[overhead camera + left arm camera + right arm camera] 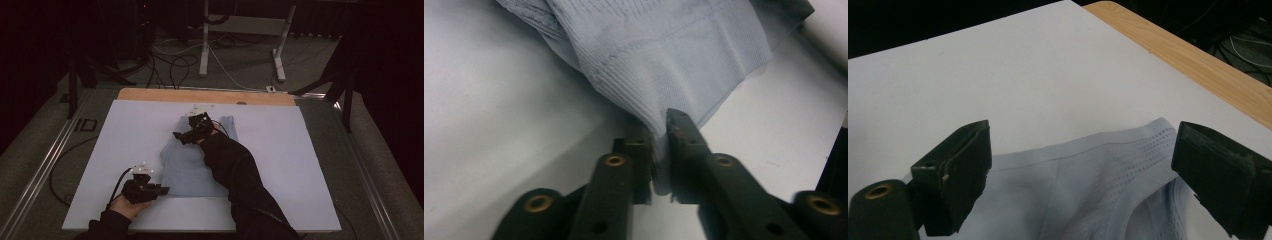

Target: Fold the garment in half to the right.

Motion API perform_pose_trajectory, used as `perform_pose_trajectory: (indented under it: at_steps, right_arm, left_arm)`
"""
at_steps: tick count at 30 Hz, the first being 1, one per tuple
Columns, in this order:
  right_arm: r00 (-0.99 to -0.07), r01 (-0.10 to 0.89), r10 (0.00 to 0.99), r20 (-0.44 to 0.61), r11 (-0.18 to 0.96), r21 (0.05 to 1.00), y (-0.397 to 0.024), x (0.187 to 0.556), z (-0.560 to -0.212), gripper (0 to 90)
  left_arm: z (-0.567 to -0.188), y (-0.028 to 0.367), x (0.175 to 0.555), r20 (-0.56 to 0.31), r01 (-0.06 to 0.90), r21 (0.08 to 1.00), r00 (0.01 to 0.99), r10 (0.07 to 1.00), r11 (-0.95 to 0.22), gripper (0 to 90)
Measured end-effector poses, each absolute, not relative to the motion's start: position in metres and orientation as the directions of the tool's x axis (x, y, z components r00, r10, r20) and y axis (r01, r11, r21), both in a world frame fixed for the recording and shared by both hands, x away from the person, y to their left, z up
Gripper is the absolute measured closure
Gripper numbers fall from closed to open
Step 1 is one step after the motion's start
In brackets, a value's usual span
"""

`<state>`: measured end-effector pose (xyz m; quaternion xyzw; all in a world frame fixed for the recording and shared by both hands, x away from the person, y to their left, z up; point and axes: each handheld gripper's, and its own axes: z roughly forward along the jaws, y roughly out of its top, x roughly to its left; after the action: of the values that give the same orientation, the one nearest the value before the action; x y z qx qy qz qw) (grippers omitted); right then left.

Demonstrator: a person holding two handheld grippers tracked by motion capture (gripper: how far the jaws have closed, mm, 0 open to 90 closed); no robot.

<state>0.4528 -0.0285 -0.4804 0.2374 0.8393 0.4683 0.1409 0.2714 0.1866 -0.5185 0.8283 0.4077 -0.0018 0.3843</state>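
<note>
Light-blue knit garment [192, 160] lies flat mid-table on the white board [125, 130]. Left gripper [659, 145] at its near-left corner, jaws clamped on a pinch of the fabric hem. Right gripper [1080, 165] at the far edge of the garment, jaws wide apart, straddling the mesh-banded hem, pads not pressing it.

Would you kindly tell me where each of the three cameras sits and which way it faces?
High view: above the person's side, looking forward and down on the white table; both forearms, left tongs, right tongs.
Left gripper view: on the left tongs, looking along jaws pinching the pale blue garment.
Right gripper view: on the right tongs, jaws apart over the garment's far edge.
Shared: all three show the garment.
</note>
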Motion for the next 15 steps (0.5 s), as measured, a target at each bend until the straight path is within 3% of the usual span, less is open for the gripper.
perform_pose_trajectory:
  at_steps: [15]
  right_arm:
    - [-0.821, 0.33, 0.57, 0.003, 0.471, 0.818, -0.006, 0.485, -0.481, 9.0]
  left_arm:
    - [-0.514, 0.182, 0.27, -0.347, 0.687, 0.645, 0.654, 0.672, -0.335, 86.0]
